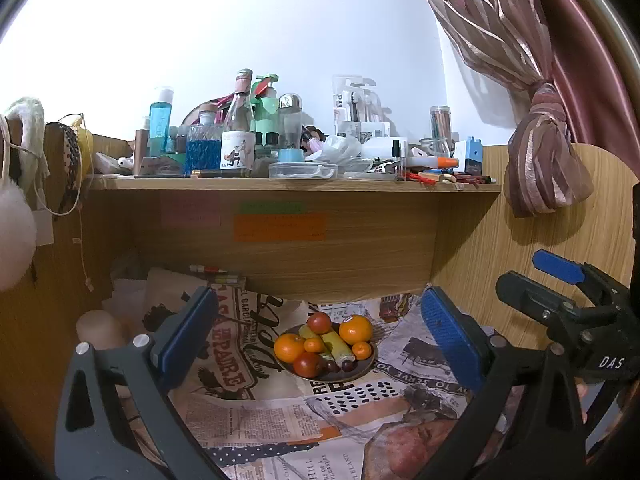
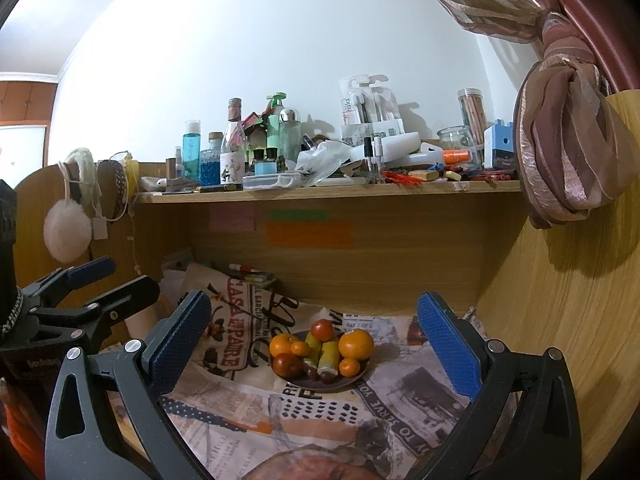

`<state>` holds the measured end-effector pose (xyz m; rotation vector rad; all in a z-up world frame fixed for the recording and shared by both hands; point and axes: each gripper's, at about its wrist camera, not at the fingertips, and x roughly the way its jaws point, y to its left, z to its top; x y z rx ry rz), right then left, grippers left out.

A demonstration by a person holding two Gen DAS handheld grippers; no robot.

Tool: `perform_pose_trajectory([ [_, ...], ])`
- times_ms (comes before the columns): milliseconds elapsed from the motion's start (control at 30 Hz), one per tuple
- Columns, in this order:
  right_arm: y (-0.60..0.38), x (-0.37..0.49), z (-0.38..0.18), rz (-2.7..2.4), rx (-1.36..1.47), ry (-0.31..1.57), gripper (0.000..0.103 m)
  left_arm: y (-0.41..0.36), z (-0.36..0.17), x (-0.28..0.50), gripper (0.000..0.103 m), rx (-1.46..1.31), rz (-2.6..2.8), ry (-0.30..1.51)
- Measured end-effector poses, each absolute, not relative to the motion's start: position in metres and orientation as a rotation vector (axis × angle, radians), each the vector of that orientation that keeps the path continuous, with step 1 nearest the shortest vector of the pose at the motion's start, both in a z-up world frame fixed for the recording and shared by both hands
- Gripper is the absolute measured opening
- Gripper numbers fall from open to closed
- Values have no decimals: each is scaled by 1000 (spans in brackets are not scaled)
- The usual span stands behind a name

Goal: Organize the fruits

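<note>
A dark plate (image 1: pixel 366 372) (image 2: pixel 356 379) stands on the newspaper-print cloth under the shelf, piled with fruit. On it lie a large orange (image 1: pixel 355 329) (image 2: pixel 356 344), a second orange (image 1: pixel 289 347) (image 2: pixel 281 343), two small tangerines, two red round fruits (image 1: pixel 319 322) (image 2: pixel 322 330), yellow-green bananas (image 1: pixel 336 344) (image 2: pixel 329 354) and dark grapes (image 1: pixel 348 366). My left gripper (image 1: pixel 318 300) is open, well short of the plate and empty. My right gripper (image 2: pixel 316 300) is open too, equally far back, nothing between its blue pads. Each one shows at the edge of the other's view.
A low wooden shelf (image 1: pixel 296 186) (image 2: pixel 328 192) crowded with bottles, jars and pens overhangs the back of the desk. A wooden side wall (image 2: pixel 560 320) closes the right. A knotted curtain (image 2: pixel 568 152) hangs there. A beige cylinder (image 1: pixel 98 328) stands left of the plate.
</note>
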<state>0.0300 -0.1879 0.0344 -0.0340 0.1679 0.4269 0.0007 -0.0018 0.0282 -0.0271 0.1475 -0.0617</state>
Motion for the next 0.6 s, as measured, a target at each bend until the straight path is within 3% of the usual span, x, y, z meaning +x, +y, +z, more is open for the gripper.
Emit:
perform_pose_trajectory([
  [600, -184, 40, 31, 427, -36, 191, 103, -8, 25, 7, 103, -47, -46, 175],
])
